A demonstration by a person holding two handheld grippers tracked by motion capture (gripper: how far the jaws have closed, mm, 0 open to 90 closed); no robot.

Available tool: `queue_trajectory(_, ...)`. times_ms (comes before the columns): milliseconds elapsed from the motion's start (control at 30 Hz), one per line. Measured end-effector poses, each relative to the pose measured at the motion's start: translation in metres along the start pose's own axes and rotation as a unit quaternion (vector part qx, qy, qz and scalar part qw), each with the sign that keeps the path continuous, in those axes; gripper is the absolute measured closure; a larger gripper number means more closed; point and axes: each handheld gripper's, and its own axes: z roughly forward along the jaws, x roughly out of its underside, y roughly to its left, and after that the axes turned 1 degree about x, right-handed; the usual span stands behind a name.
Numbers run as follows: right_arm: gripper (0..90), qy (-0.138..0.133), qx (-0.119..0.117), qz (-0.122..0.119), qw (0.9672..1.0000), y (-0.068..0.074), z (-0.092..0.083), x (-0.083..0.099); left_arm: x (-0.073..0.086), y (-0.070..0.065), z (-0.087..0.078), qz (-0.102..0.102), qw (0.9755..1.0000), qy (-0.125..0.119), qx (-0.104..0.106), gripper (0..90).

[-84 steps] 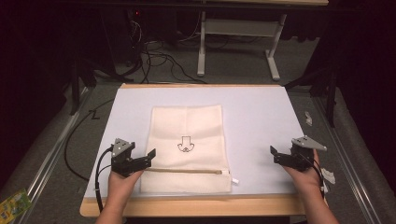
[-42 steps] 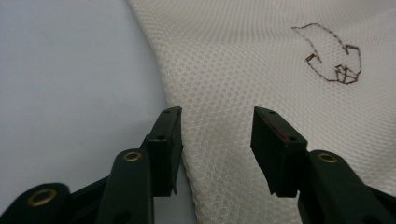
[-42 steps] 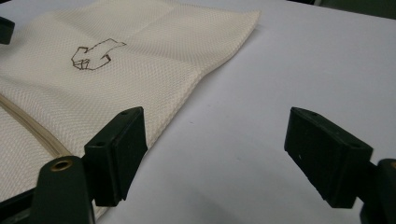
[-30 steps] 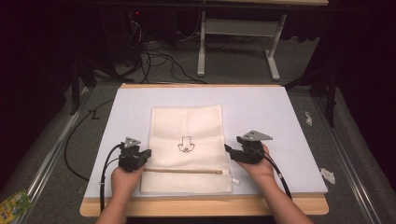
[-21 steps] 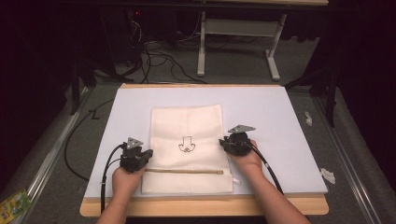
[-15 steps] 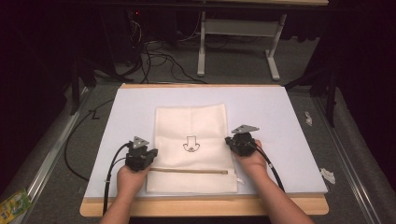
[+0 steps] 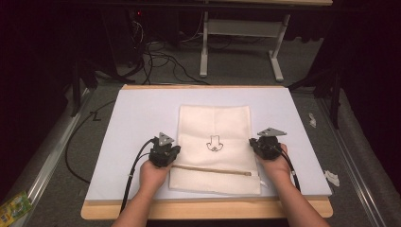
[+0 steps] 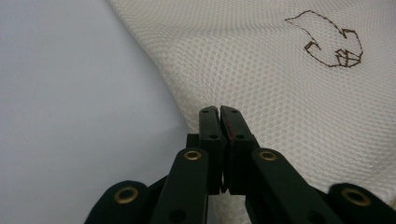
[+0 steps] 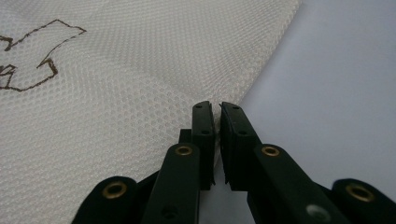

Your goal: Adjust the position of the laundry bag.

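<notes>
A cream mesh bag (image 7: 215, 146) lies flat on the white sheet (image 7: 132, 123) covering the surface, its zipper (image 7: 208, 169) running across near the person's edge and a small dark emblem (image 7: 213, 144) at its middle. The left claw (image 7: 166, 152) sits at the bag's left edge, jaws pressed together and pinching the mesh there (image 8: 219, 112). The right claw (image 7: 265, 145) sits at the bag's right edge, jaws nearly closed on the mesh border (image 9: 217, 109). Each hand (image 7: 152, 173) grips its tool from behind.
</notes>
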Motion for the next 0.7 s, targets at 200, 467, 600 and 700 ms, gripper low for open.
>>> queue_trajectory(200,83.8,0.0,0.011,-0.012,0.9999,0.003,0.008,-0.004,0.0,0.004,0.002,-0.004,0.9999,-0.003,-0.011,86.6)
queue_trajectory(467,57.4,-0.013,-0.019,0.004,0.9997,-0.004,-0.017,-0.006,0.003,-0.002,-0.02,0.031,0.9989,-0.032,-0.017,57.4)
queue_trajectory(600,50.6,-0.02,-0.031,0.004,0.9993,-0.006,-0.045,0.002,0.008,-0.006,-0.036,0.037,0.9985,-0.041,-0.006,39.8)
queue_trajectory(700,48.1,-0.027,-0.04,0.003,0.9988,-0.005,-0.067,0.012,0.012,-0.007,-0.052,0.03,0.9983,-0.049,0.011,36.5)
